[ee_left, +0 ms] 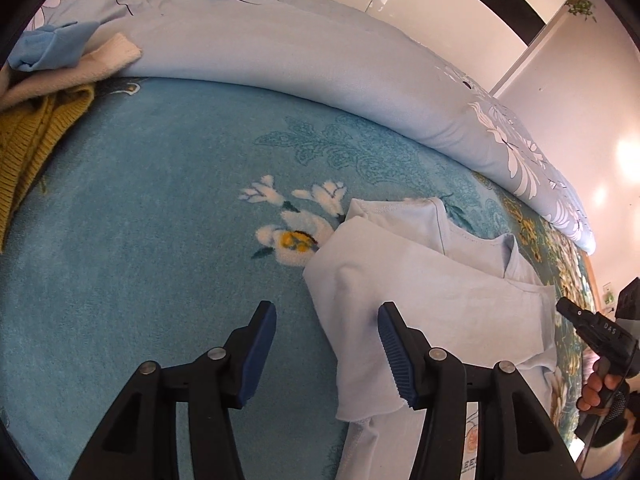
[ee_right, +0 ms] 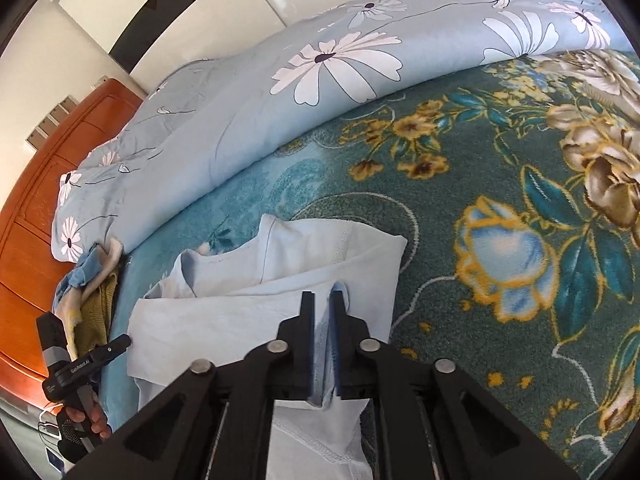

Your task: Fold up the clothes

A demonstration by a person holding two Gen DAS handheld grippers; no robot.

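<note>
Left wrist view: the left gripper (ee_left: 327,322) hangs with jaws apart over the bed blanket (ee_left: 160,240); the pale blue shirt (ee_left: 432,280) lies at two o'clock, its near flap just inside the right jaw.

Right wrist view: the right gripper (ee_right: 322,300), jaws clamped on a shirt fold, seemingly lifts it; the long axis runs toward eleven o'clock.

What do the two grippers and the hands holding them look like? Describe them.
Both the left gripper and the right gripper have black angular linkage arms with silver rivets and ribbed dark blue pads. Their black handles carry white lettering. The bare-fingered hand shows dark mesh at the wrist.
</note>
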